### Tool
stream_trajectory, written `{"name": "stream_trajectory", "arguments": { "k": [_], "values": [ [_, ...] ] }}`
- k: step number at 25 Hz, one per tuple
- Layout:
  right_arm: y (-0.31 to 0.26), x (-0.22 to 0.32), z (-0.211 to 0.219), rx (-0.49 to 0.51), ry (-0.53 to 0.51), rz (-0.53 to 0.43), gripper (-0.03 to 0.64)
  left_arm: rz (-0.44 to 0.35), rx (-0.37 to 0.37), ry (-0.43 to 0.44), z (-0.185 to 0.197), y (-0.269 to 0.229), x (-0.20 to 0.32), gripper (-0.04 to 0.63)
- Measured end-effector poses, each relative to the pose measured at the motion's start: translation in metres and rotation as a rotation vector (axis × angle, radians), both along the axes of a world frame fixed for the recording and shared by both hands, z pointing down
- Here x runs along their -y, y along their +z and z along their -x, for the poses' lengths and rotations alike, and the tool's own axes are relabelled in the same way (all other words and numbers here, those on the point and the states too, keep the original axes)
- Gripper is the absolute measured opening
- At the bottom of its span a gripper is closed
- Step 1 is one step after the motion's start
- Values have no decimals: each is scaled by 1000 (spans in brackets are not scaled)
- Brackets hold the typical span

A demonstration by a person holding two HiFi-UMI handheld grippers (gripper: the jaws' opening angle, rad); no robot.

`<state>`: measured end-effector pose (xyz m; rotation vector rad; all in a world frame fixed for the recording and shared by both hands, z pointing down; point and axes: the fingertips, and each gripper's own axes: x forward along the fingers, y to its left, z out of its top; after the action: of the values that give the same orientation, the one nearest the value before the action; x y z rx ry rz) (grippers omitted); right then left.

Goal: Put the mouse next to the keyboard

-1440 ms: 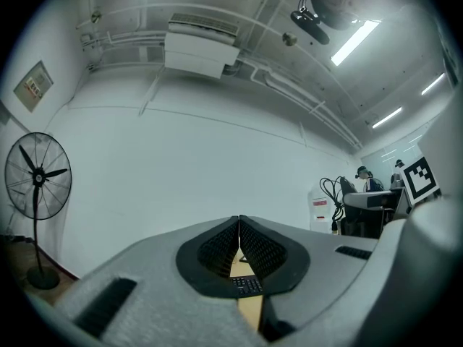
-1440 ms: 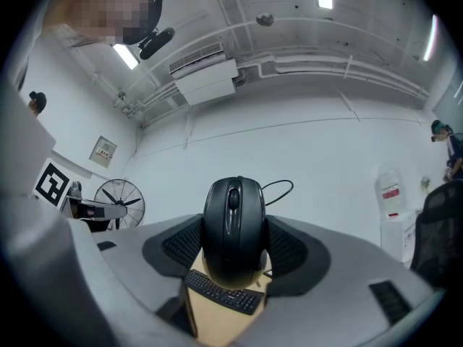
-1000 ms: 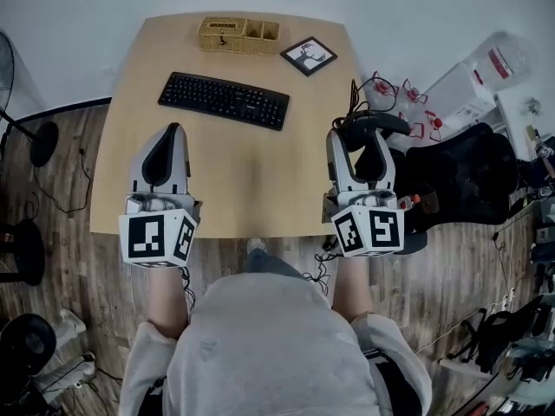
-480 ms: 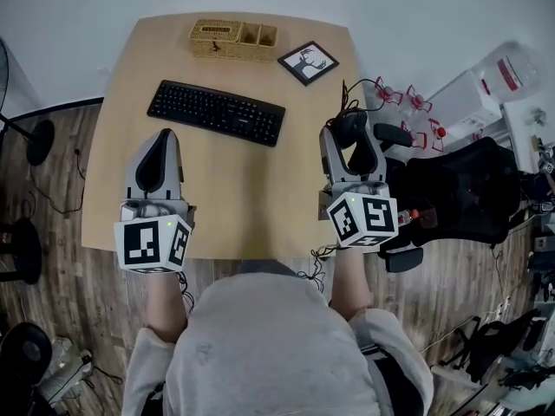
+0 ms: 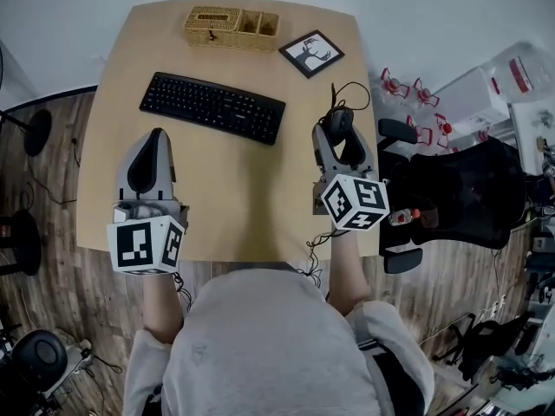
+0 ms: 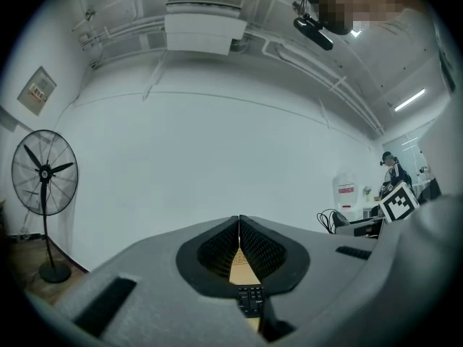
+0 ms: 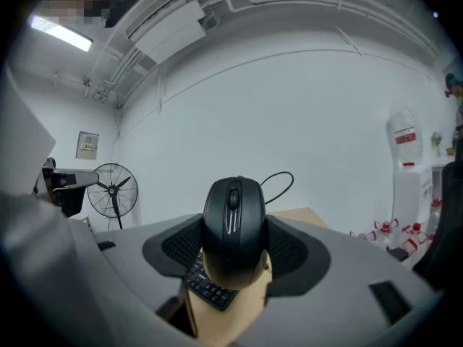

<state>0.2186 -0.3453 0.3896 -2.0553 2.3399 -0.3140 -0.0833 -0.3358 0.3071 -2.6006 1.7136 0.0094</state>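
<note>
- Right gripper [image 7: 233, 251] has its jaws closed on the black corded computer mouse [image 7: 233, 219]. A ribbed pad presses each flank, and the wheel end points up and away from the camera.
- Where does that put the mouse over the desk?
- Above the right edge of the pale wooden table [image 5: 243, 189], just past the right end of the flat black keyboard [image 5: 212, 107] and a little nearer the person. Mouse and keyboard are apart. The right gripper view shows tabletop under its tail, so I judge it lifted, though I can't be sure.
- Why hold it by the sides?
- Probably because the flanks give the pads two opposed faces and leave the underside free to go down flat. The thin black cable [image 7: 293, 178] loops off beyond the nose, so this hold also keeps the jaws clear of it.
- And the other one?
- Left gripper [image 5: 149, 159] is pressed together on nothing; only a slit of table and keys shows between its pads. It hovers over the near left of the table, well apart from the mouse, likely parked out of the way.
- Anything blocking the spot?
- No. The woven wicker organiser basket [image 5: 231, 28] and the small black-framed picture [image 5: 311, 54] sit at the far edge, behind the keyboard. Setting the mouse down is what remains.
</note>
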Motion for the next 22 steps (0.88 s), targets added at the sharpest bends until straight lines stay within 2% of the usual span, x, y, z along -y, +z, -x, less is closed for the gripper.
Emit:
{"name": "stream_trajectory", "arguments": {
  "k": [11,22],
  "values": [
    [89,43,-6,83,-5,231,259,55,14,-75,20,19,17,11],
    [162,71,-18,68,17,439,259,104,37,-109,27,37,29,11]
  ]
}}
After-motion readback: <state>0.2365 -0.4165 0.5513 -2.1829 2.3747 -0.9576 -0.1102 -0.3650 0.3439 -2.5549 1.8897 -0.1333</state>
